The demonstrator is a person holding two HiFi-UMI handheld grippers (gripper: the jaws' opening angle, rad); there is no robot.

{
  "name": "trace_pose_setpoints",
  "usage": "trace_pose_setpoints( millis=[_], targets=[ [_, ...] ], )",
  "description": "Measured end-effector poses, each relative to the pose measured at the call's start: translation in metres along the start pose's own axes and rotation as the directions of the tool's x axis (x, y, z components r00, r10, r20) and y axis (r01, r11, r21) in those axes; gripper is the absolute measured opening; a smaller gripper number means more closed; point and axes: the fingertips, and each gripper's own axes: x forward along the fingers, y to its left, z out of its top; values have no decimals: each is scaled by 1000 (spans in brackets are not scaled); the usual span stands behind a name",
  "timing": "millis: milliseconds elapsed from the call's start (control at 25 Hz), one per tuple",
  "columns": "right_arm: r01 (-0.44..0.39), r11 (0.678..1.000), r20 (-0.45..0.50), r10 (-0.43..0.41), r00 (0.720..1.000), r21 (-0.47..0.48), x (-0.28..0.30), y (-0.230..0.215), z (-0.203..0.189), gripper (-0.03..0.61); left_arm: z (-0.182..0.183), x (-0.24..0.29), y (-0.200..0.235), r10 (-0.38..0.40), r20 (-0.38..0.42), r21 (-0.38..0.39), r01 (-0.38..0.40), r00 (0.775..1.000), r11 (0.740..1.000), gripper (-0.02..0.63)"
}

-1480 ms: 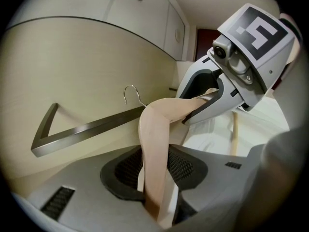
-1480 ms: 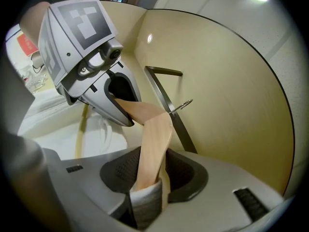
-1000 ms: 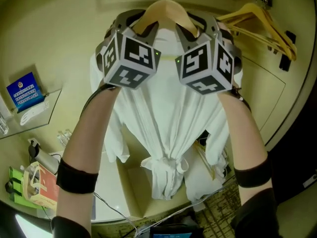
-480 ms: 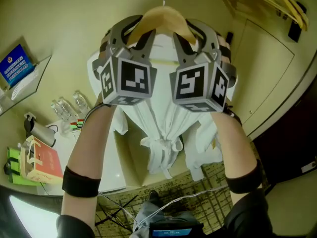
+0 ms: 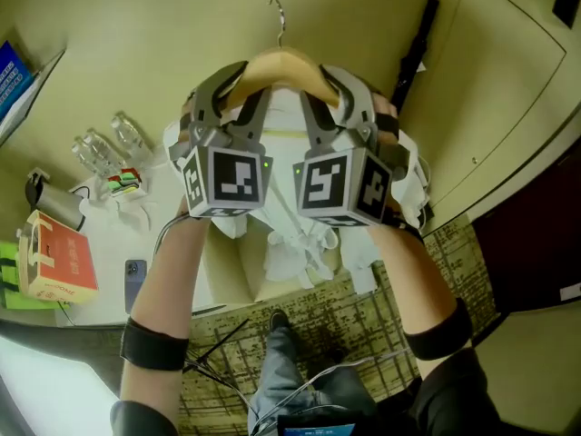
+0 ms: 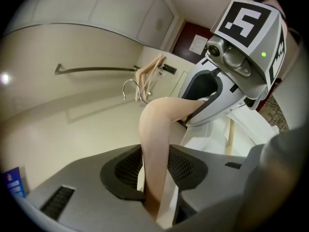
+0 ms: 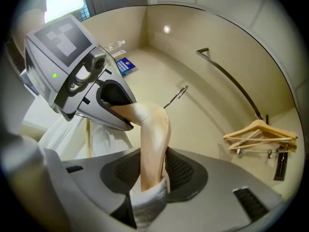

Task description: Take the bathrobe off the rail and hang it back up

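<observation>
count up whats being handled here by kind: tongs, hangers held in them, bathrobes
tongs: 2 (left tongs and right tongs, each shut on the wooden hanger)
wooden hanger held: 1
white bathrobe on it: 1
total: 4

Beige walls point(image 5: 118, 44), patterned carpet point(image 5: 458, 243), white counter point(image 5: 100, 234)

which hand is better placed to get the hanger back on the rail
Neither clearly, left and right look even: left gripper and right gripper are each shut on one shoulder of the wooden hanger, its hook free between them. Lift with both.
</observation>
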Motion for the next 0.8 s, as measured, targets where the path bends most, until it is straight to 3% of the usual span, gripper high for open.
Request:
trace_pose_setpoints(
  millis=[240, 360, 640, 800],
  targets=[
    [-58, 996, -48, 62, 997, 71, -8, 82, -69, 153, -67, -13, -78, -59, -54, -36, 57, 997, 998, 144],
    [-48, 994, -54, 54, 997, 97, -12, 116, -102, 153, -91, -18, -113, -69, -74, -68, 64, 995, 996, 144],
    [-59, 979, -96, 79, 992, 196, -24, 211, -175, 152, -168, -37, -197, -135, -112, -52, 130, 984, 990, 144],
    [-81, 958, -150, 125, 981, 275, -38, 274, -227, 153, -216, -52, -259, -205, -150, -50, 199, 967, 979, 144]
  ],
)
